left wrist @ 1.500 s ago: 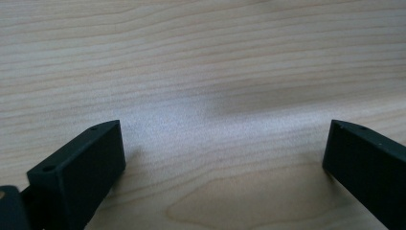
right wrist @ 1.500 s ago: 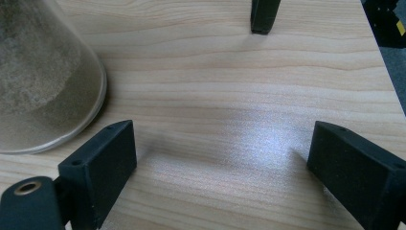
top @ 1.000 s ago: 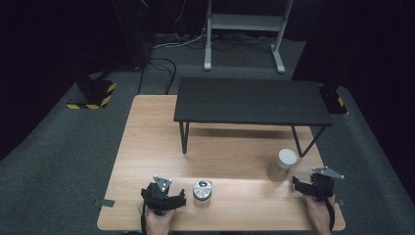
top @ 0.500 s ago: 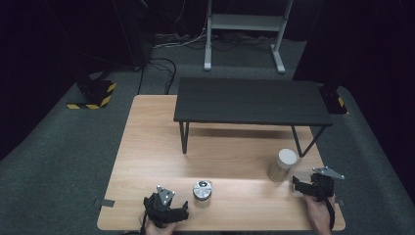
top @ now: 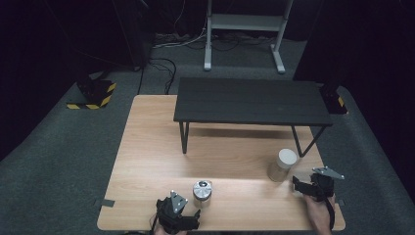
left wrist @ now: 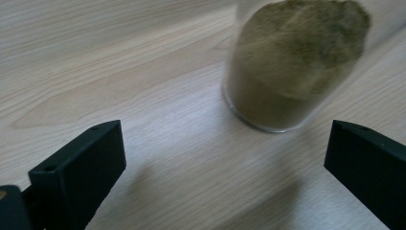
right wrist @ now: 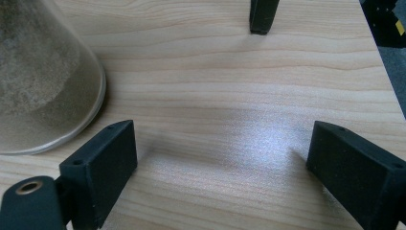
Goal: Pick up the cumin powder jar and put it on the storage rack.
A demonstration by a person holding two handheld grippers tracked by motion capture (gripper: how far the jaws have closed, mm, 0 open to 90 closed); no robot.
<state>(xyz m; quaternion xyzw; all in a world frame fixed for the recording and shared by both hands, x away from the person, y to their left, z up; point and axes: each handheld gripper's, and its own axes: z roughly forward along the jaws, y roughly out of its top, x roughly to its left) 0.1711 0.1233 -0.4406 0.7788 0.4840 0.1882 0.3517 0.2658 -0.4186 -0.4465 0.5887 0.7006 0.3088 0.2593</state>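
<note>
A: Start with the big things. What carries everything?

B: A pale wooden desk [top: 147, 161]. A low black shelf [top: 249, 100] on thin legs stands across its far half, which leaves the near half free as working room. Both jars sit in that near strip, within easy reach of the person's hands, and I'd judge that is why they are set there.

A: Which jars?

B: A clear jar with a pale lid [top: 282, 165] stands upright near the right edge, by the shelf's right leg. A smaller jar with a shiny metal lid [top: 201, 192] stands upright near the front edge, left of the middle. In the left gripper view that jar [left wrist: 292, 67] holds a greenish-brown powder; in the right gripper view the other jar [right wrist: 43, 81] holds a paler, sandy powder.

A: And the grippers?

B: The left gripper [top: 195, 215] sits at the front edge just left of the metal-lidded jar, its jaws spread wide and empty, the jar ahead of them and apart. It looks lined up for a reach toward it. The right gripper [top: 295, 183] rests low beside the pale-lidded jar, jaws also wide apart with nothing between them; the jar stands just off its left jaw, not touched.

A: Any labels or writing?

B: None that I can read on either jar, lid or gripper.
</note>
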